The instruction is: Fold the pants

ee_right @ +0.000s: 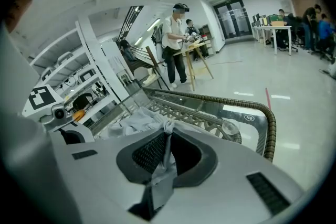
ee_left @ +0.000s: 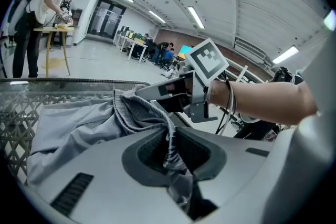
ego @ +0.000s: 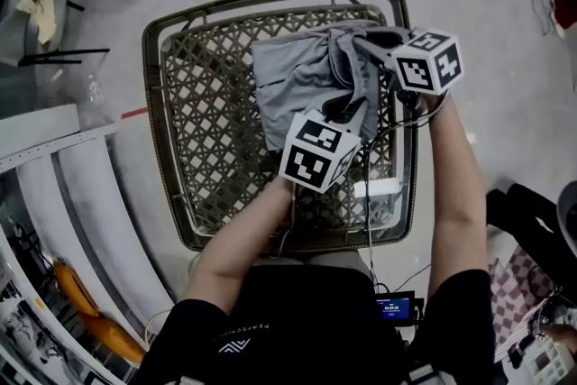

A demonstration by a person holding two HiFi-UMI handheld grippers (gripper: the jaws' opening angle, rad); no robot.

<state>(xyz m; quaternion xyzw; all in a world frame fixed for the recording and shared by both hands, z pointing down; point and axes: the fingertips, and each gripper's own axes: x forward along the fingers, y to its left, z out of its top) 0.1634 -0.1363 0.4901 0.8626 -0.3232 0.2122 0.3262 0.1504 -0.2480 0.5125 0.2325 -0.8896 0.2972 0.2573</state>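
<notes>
**While both grippers pinch the pants, their tips are hidden from above**

As seen from the head view, the grey pants (ego: 293, 77) lie bunched on the far half of the wicker table (ego: 155, 104), towards its right side. Their outline is hard to read. Folds overlap, and I cannot tell waist from legs there.

The left gripper (ee_left: 173, 153) has its marker cube over the pants' near edge in the head view, so its jaws are covered from above. Its own view shows them nearly together, clamped on a gathered fold of the pants (ee_left: 79, 123) that includes a ribbed band. The pinched cloth runs down into the dark throat between the jaws and is lost there.

The right gripper (ee_right: 165, 152) sits at the table's far right corner. Its cube likewise hides the contact from above. Its own view shows the jaws almost closed on a thin upright fold of the pants (ee_right: 137, 120), with the table's woven rim (ee_right: 270, 128) curving just beyond.

Near the table's near right edge lies a white oblong thing (ego: 377, 187), too small to identify. The person's forearms cover the table's near rim in part.
</notes>
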